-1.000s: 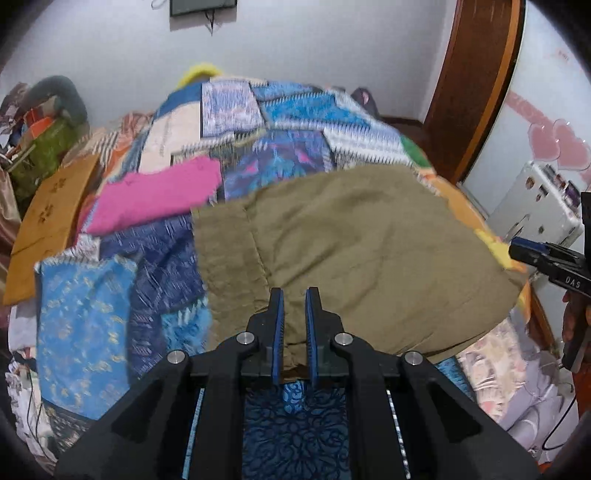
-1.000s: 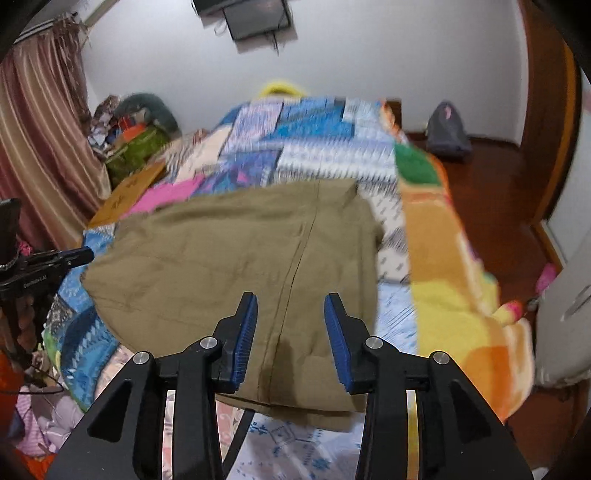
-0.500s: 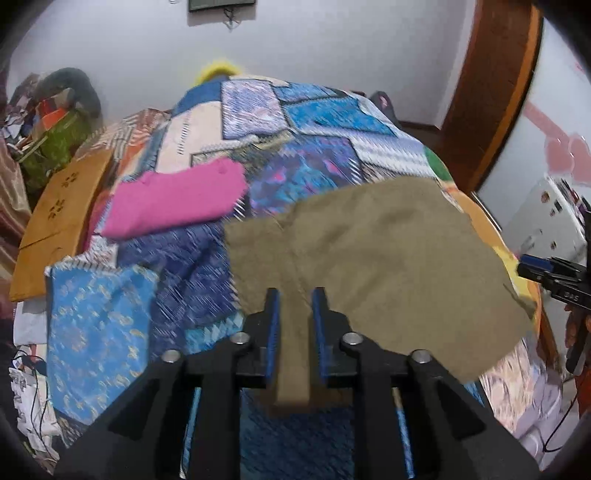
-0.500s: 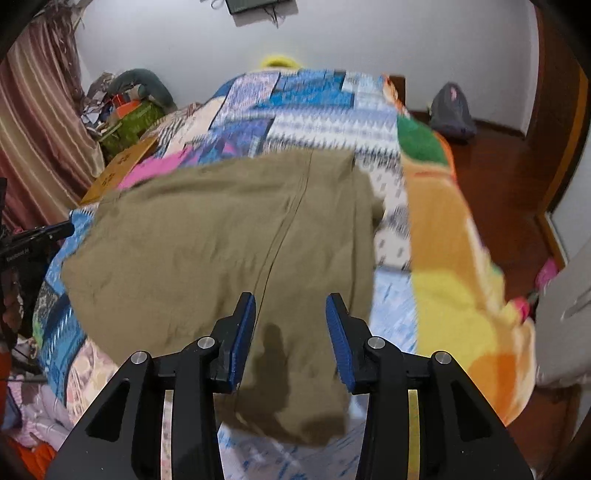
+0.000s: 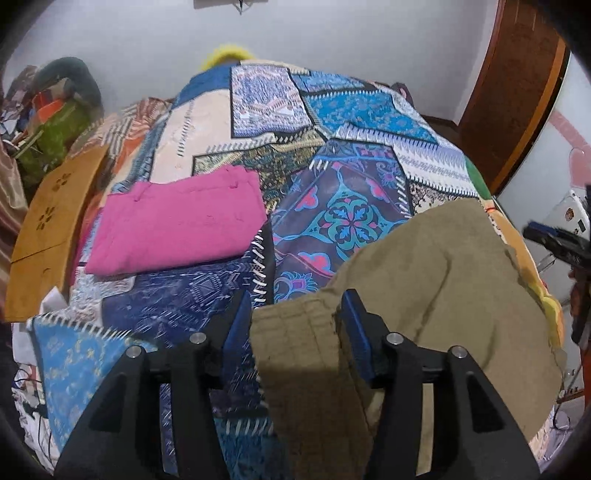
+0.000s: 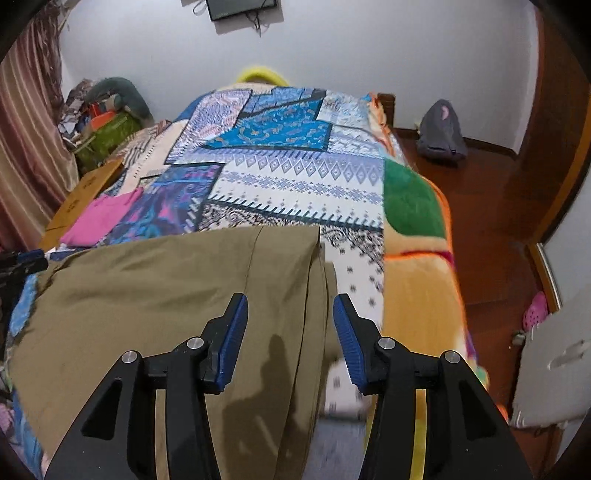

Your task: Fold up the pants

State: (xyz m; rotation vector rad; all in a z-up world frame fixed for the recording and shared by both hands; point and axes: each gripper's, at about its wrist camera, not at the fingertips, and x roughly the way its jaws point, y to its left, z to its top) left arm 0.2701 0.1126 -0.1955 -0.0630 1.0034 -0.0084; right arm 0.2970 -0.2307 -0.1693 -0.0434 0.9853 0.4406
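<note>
Pants (image 6: 147,295): soft, light, floppy cloth, laid on the bed (image 6: 295,184), hanging over the near edge.
Left tool (image 5: 295,325): held wide, nothing gripped.
Right tool (image 6: 290,328): held wide too.
Hold: best taken by thick waistband corners.

No text, label, brand or number can be read in either view. The small white appliance (image 5: 570,216) at the right edge of the left wrist view carries a round dark badge, too small and blurred to make out. The orange-brown board (image 5: 48,229) beside the bed shows only cut-out flower shapes, not letters. The patchwork bedspread (image 6: 295,173) bears printed ornament, diamonds and paisley, none of it writing. The dark screen (image 6: 242,8) high on the wall shows no logo that can be told.
</note>
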